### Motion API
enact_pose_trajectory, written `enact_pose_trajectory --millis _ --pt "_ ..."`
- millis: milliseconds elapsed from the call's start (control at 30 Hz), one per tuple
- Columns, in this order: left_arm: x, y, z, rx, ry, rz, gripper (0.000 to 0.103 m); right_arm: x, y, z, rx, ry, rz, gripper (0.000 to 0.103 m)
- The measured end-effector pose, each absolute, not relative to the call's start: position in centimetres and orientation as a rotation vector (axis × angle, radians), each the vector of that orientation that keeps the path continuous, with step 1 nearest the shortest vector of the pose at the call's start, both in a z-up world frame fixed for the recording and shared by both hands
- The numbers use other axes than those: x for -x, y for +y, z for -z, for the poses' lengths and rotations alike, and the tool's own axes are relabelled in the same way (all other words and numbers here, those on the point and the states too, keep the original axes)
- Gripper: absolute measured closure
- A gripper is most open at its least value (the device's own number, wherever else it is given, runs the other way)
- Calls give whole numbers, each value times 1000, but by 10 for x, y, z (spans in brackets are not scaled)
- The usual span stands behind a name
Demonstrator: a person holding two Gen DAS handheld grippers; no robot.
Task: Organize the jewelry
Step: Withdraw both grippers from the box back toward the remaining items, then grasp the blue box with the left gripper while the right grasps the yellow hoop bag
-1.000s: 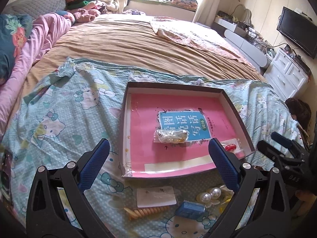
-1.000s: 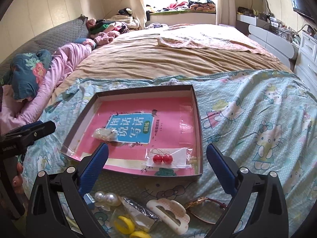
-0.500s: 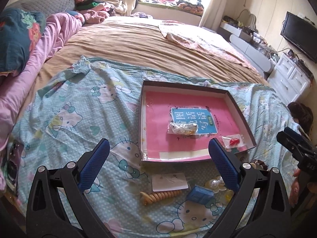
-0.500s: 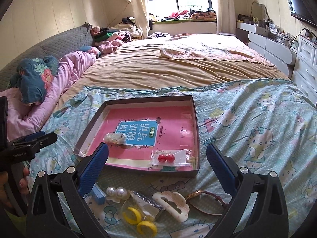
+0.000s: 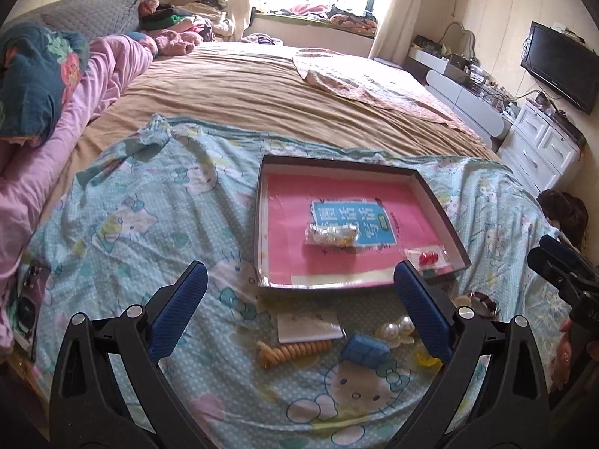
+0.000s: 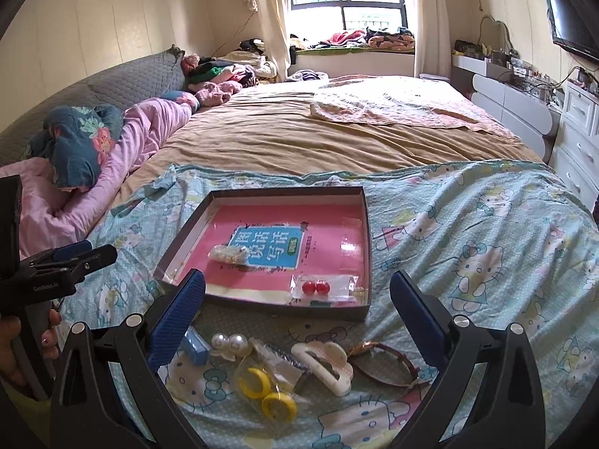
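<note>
Right wrist view: both grippers (image 6: 297, 308) (image 5: 299, 299) were held released above the bed; the stiff, light hair claw (image 6: 324, 366) was judged best pinched across its body.

A matt printed cloth sheet (image 6: 468, 232) covers the bed. The cardboard box (image 6: 365, 247) holds a glossy pink book cover (image 6: 337, 232). Clear plastic bags wrap shiny red earrings (image 6: 315, 287); the hair claw (image 6: 324, 364) looks like smooth plastic.

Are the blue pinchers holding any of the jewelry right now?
No, nothing is held. The left gripper and the right gripper are both wide open, with nothing between their fingers. The pearl earrings and the white hair clip lie on the bedspread.
</note>
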State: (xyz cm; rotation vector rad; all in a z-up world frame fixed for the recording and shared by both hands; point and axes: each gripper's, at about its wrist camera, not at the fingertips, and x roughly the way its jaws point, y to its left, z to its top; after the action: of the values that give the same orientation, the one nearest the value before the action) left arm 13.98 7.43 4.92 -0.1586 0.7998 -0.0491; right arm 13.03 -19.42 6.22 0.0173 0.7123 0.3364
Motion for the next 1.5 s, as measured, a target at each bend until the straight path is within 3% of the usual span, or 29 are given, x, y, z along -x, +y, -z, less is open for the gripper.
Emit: enact_pose_trajectory --millis 1400,1500 --pt "-99 32 19 5 944 113 10 -78 -181 26 155 891 -441 5" --pt "-98 28 24 -8 949 130 13 -78 -178 34 174 898 -441 5"
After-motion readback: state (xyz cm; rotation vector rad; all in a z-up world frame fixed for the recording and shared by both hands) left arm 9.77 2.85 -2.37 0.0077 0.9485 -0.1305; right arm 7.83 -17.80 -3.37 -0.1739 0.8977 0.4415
